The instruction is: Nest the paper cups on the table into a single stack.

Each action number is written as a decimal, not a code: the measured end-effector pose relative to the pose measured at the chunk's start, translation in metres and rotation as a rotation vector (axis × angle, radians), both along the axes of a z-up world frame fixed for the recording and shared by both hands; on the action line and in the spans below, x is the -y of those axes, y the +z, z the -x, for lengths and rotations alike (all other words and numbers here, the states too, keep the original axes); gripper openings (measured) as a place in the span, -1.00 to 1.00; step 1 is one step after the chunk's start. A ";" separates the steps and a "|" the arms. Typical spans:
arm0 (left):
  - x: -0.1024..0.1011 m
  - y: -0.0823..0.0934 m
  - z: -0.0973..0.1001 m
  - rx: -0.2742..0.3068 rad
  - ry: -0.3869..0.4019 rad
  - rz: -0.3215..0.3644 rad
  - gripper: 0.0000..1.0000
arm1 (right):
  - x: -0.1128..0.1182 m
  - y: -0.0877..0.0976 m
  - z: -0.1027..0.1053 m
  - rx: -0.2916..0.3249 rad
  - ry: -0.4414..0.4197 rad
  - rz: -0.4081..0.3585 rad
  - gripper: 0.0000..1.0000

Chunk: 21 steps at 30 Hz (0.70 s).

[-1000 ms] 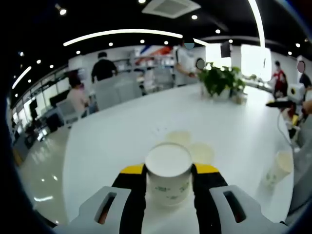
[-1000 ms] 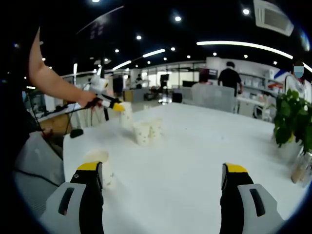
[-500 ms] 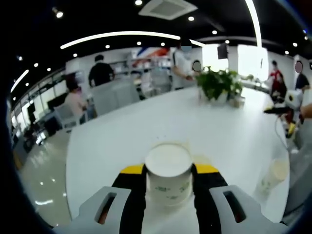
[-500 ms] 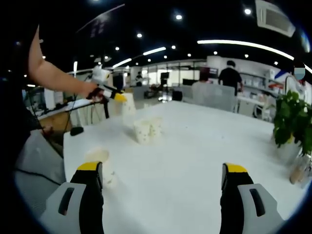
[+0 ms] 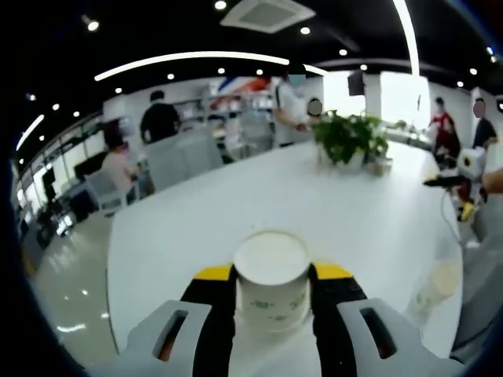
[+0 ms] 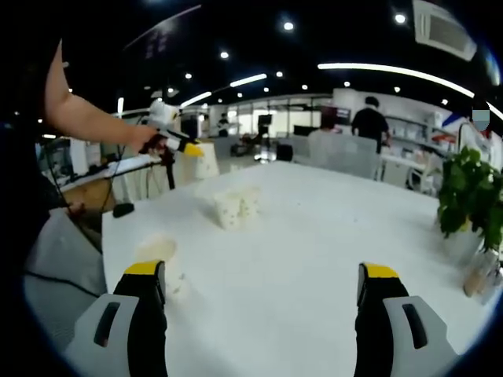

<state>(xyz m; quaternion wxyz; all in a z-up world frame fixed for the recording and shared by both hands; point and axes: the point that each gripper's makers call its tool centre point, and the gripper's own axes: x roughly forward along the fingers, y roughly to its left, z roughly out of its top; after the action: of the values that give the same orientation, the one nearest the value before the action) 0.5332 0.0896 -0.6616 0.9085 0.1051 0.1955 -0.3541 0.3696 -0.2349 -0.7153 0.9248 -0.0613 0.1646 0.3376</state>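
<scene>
White paper, printed with small green marks, makes up the cup (image 5: 272,281) clamped between the yellow-tipped jaws of the left gripper (image 5: 272,275); in the left gripper view its open mouth faces the camera and its sides touch both jaws. That view also takes in the far end of the white table (image 5: 236,204), a potted plant (image 5: 348,137) standing there, and a second cup (image 5: 435,284) upright near the right table edge, well apart from the held one.

The right gripper view gives the other side of things. The right gripper (image 6: 259,294) has its jaws spread wide, with bare tabletop between them and nothing touched. One cup (image 6: 161,263) stands just beside its left jaw, and a blurred pair of cups (image 6: 236,208) sits close together further up the table; whether those two touch cannot be told. At the upper left a person's bare forearm (image 6: 86,118) reaches out level over the table corner, the hand (image 6: 148,140) wrapped on the left gripper, which carries its cup in the air above the table's far edge.
</scene>
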 end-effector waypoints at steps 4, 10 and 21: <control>0.004 0.002 0.003 -0.006 -0.006 0.008 -0.31 | 0.000 0.000 0.001 0.001 -0.001 0.000 1.00; 0.017 0.011 0.005 0.001 -0.028 0.013 -0.32 | 0.000 -0.001 0.004 -0.002 -0.001 0.001 1.00; 0.034 0.029 0.008 0.016 -0.073 0.017 -0.32 | -0.003 0.004 0.007 0.009 0.003 -0.007 1.00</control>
<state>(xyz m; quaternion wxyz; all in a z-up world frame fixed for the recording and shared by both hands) 0.5254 0.0557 -0.6330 0.8973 0.1071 0.1814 -0.3880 0.3625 -0.2324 -0.7115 0.9252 -0.0599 0.1592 0.3393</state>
